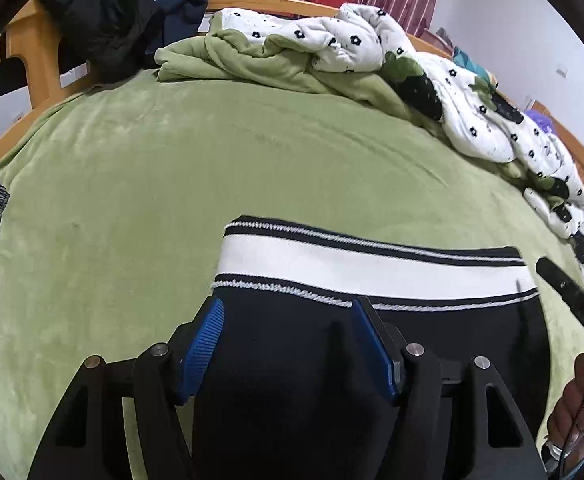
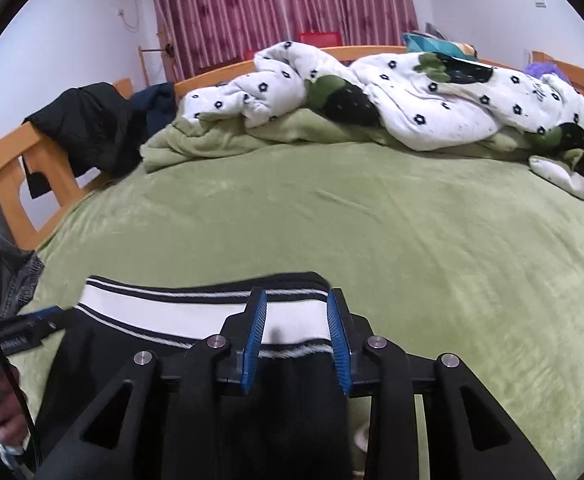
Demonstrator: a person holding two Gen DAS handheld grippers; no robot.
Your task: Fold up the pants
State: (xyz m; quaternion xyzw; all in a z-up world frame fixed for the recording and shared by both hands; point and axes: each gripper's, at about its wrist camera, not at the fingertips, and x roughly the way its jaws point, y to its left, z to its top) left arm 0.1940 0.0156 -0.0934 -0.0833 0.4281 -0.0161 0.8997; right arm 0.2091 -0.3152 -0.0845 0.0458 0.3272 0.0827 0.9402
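Black pants (image 1: 292,360) flat on green bedspread (image 1: 132,180); rumpled quilt (image 1: 472,100) beyond.

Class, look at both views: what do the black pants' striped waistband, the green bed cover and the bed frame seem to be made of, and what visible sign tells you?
Waistband: probably ribbed knit elastic; stitch texture shows along the stripes.
Green bed cover: seemingly plush fleece, matte, with a soft brushed nap.
Bed frame: apparently wood, a smooth orange-tan finish.
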